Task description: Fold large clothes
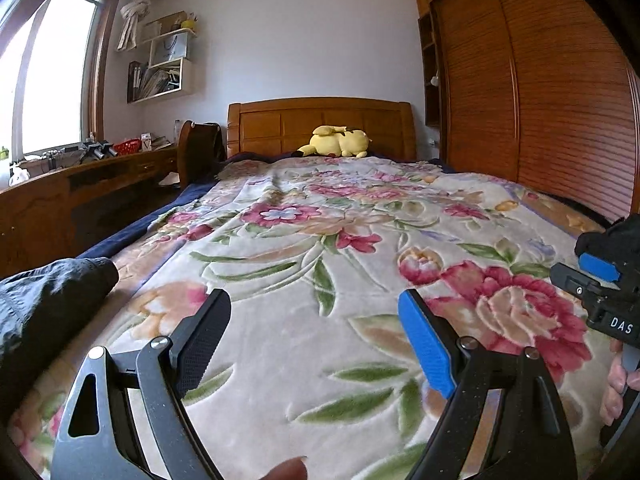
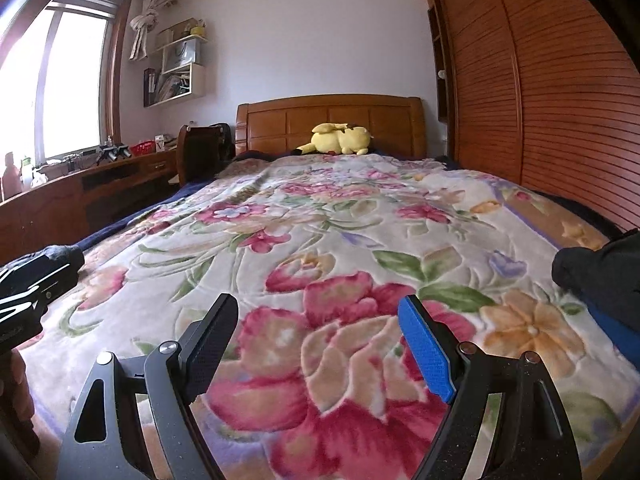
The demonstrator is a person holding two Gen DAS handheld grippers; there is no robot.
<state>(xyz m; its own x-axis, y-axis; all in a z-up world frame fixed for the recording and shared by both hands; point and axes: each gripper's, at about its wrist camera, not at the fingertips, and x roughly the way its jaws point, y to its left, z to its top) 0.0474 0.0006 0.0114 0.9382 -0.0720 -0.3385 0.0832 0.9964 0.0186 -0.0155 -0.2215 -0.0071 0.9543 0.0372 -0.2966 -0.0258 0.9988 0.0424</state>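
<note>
A dark navy garment point(image 1: 44, 300) lies bunched at the left edge of the floral blanket point(image 1: 304, 240) in the left wrist view. Another dark piece of cloth point(image 2: 600, 276) lies at the right edge in the right wrist view. My left gripper point(image 1: 314, 308) is open and empty, held low over the blanket, to the right of the garment. My right gripper point(image 2: 318, 312) is open and empty over a big red flower. The right gripper's body shows at the right of the left wrist view point(image 1: 604, 280); the left gripper's body shows at the left of the right wrist view point(image 2: 32, 284).
The bed has a wooden headboard point(image 1: 320, 124) with a yellow plush toy point(image 1: 336, 142) in front of it. A wooden wardrobe point(image 1: 540, 80) runs along the right side. A wooden desk point(image 1: 80, 184) with small items stands under the window on the left.
</note>
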